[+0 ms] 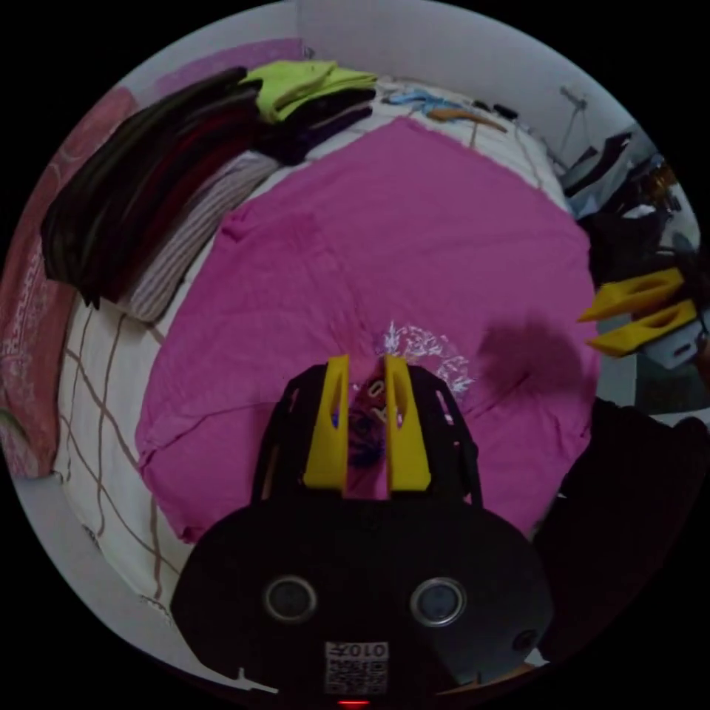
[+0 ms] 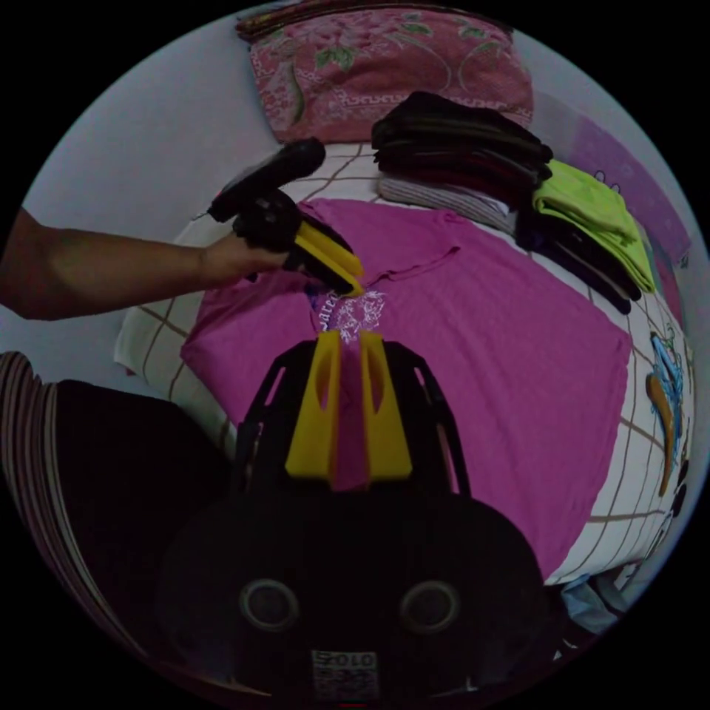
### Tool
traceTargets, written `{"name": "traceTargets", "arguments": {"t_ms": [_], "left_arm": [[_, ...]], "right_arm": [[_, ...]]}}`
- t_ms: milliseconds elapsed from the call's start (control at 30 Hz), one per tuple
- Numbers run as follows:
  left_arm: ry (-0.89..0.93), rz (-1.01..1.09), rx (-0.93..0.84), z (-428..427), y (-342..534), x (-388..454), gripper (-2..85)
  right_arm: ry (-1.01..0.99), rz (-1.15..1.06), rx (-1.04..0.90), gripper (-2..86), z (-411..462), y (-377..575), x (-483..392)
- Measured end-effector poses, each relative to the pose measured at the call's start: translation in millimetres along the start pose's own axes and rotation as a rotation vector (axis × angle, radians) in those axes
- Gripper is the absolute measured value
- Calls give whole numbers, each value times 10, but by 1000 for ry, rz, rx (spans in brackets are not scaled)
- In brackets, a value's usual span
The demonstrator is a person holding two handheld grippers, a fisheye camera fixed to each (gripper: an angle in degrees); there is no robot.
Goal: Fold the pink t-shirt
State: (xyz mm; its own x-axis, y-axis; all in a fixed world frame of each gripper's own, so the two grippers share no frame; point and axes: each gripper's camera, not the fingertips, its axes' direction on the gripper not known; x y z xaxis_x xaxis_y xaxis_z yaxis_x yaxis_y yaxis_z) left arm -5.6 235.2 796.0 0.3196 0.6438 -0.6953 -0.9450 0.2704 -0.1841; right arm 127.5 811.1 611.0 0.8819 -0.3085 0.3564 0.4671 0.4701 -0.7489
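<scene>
The pink t-shirt (image 1: 399,244) lies spread flat on a bed, with a white print (image 1: 429,351) near its collar. My left gripper (image 1: 366,362) rests on the shirt at the print, and its yellow jaws pinch a small bunch of printed fabric. The right gripper view shows a hand holding this left gripper (image 2: 355,288) at the collar of the t-shirt (image 2: 488,347). My right gripper (image 2: 349,336) hovers above the shirt with its jaws a narrow gap apart and nothing held. In the left gripper view the right gripper (image 1: 584,331) hangs by the shirt's edge.
A stack of dark and striped folded clothes (image 1: 148,214) (image 2: 458,155) sits beside the shirt, with a lime green garment (image 1: 310,81) (image 2: 592,207) on a second pile. A checked bedsheet (image 1: 103,399) (image 2: 651,473) covers the bed. A pink floral pillow (image 2: 392,66) lies at its end. Clutter (image 1: 629,185) stands beyond the bed.
</scene>
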Motion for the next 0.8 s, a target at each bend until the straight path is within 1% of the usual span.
{"name": "traceTargets", "arguments": {"t_ms": [67, 133, 167, 233, 300, 333, 367, 467, 600, 667, 700, 767, 800], "left_arm": [[54, -54, 26, -39, 72, -108, 22], [45, -99, 73, -154, 160, -166, 14], [54, -104, 113, -241, 219, -167, 12], [62, -73, 134, -298, 282, -107, 11], [35, -36, 68, -171, 323, -30, 16], [47, -28, -11, 7, 358, -16, 23], [120, -42, -46, 156, 416, -50, 33], [195, -138, 49, 90, 596, -176, 55], [173, -172, 173, -204, 932, -168, 73], [137, -230, 228, -427, 1346, -185, 80], [127, -253, 236, -475, 1475, -197, 81], [118, -364, 257, -608, 2068, -245, 85], [121, -389, 260, -625, 2227, -249, 86]], "right_arm": [[-5, 14, -22, 46, -18, 4, -22], [-17, 34, -31, 47, -46, -10, -66], [-21, 39, -31, 47, -53, -20, -80], [-39, 45, -41, 47, -57, -94, -156], [-45, 28, -56, 47, -45, -187, -239], [-49, 8, -65, 48, -47, -269, -305], [-49, -4, -68, 49, -54, -315, -341], [-27, -60, -44, 51, -160, -559, -527], [-26, -56, 11, 52, -322, -856, -720], [-23, -64, 27, 51, -375, -976, -831], [-19, -77, 31, 52, -403, -1063, -927], [-21, -114, 37, 55, -432, -1206, -1111], [-24, -147, 43, 58, -441, -1308, -1261]]}}
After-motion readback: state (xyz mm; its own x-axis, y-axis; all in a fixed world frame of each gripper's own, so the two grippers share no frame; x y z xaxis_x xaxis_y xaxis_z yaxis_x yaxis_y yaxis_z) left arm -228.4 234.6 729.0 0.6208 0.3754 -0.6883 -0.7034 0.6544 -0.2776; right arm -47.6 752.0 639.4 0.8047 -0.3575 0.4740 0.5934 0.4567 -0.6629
